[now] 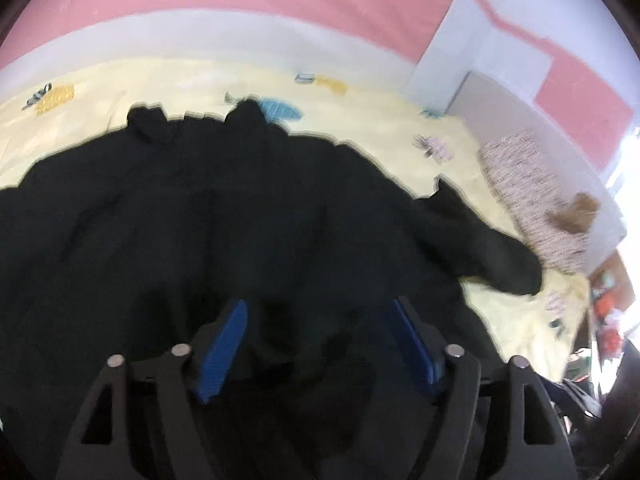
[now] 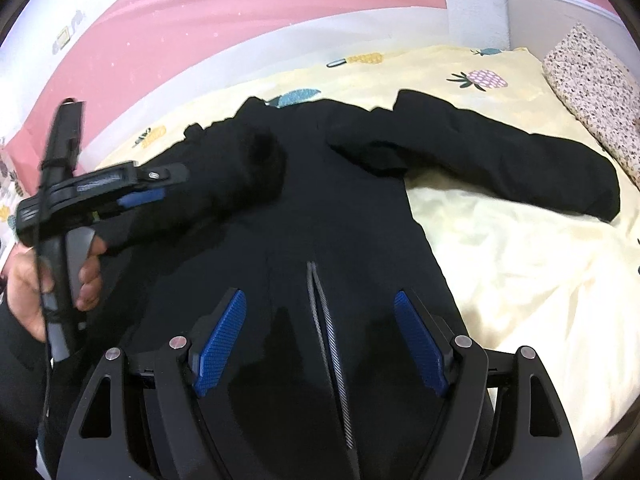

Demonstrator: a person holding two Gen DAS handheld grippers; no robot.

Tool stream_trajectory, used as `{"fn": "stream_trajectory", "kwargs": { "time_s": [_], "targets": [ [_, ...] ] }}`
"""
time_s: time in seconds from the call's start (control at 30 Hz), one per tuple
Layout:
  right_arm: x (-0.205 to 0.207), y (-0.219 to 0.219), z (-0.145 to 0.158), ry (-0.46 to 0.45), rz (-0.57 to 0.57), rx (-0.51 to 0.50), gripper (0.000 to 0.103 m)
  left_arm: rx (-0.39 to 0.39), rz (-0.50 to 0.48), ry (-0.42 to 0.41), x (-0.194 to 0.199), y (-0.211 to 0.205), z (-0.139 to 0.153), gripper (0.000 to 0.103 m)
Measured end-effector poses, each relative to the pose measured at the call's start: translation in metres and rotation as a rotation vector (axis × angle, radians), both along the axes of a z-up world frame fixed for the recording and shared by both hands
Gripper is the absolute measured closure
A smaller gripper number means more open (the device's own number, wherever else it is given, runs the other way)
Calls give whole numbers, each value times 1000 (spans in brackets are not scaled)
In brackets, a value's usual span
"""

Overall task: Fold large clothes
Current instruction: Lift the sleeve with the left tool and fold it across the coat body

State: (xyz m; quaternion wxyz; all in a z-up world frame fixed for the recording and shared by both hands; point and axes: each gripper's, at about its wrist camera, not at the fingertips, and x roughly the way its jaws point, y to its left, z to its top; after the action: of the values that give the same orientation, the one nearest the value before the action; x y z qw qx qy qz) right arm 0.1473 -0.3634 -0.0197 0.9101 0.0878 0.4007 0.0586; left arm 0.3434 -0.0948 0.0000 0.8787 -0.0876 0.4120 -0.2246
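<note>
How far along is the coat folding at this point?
Done: the black coat lies spread on the bed sheet. In hand: nothing; the left gripper and right gripper are open above it. Left: the sleeve remains outstretched, body unfolded.

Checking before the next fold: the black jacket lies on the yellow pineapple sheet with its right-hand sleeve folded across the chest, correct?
Not quite. In the right wrist view the black jacket lies on the yellow pineapple sheet, but that sleeve stretches out sideways, flat on the sheet toward the speckled pillow.
</note>
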Motion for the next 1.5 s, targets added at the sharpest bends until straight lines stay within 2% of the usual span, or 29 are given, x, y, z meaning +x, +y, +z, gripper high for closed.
{"fn": "stream_trajectory", "kwargs": {
  "time_s": [0.1, 0.17, 0.23, 0.3, 0.4, 0.47, 0.5, 0.57, 0.63, 0.73, 0.8, 1.0, 1.1, 1.23, 1.33, 1.5],
  "targets": [
    [3, 6, 7, -12, 15, 3, 26, -28, -10, -64, -21, 14, 25, 27],
    [10, 13, 12, -17, 34, -2, 26, -32, 18, -112, -26, 36, 35, 27],
    [22, 24, 17, -19, 56, -12, 26, 6, 98, -169, -30, 64, 41, 27],
    [35, 37, 19, -23, 84, -20, 26, 83, 202, -201, -29, 92, 43, 30],
    [68, 60, 19, -34, 136, -47, 26, 166, 326, -191, -24, 132, 37, 41],
    [90, 76, 16, -40, 170, -60, 34, 219, 398, -177, -17, 151, 25, 43],
    [104, 84, 14, -39, 186, -65, 43, 239, 420, -166, -11, 160, 19, 46],
    [131, 97, 7, -37, 203, -76, 46, 259, 450, -134, -3, 170, 4, 50],
    [154, 106, -5, -22, 205, -103, 56, 253, 455, -81, 7, 177, -14, 54],
    [191, 106, -42, 94, 197, -123, 58, 262, 435, -34, 9, 174, -41, 56],
    [198, 100, -53, 105, 181, -88, 58, 271, 409, -35, 14, 162, -53, 56],
    [196, 99, -62, 77, 163, -113, 56, 218, 382, -11, 22, 160, -70, 55],
    [193, 99, -54, 88, 153, -127, 55, 216, 381, 0, 22, 161, -65, 56],
    [167, 86, -27, 66, 139, -115, 55, 206, 364, -12, -3, 161, -45, 56],
    [142, 72, -21, 86, 121, -143, 55, 219, 358, -23, -29, 155, -33, 56],
    [85, 40, 0, 55, 88, -83, 55, 244, 346, -68, -81, 131, -6, 56]
  ]
}}
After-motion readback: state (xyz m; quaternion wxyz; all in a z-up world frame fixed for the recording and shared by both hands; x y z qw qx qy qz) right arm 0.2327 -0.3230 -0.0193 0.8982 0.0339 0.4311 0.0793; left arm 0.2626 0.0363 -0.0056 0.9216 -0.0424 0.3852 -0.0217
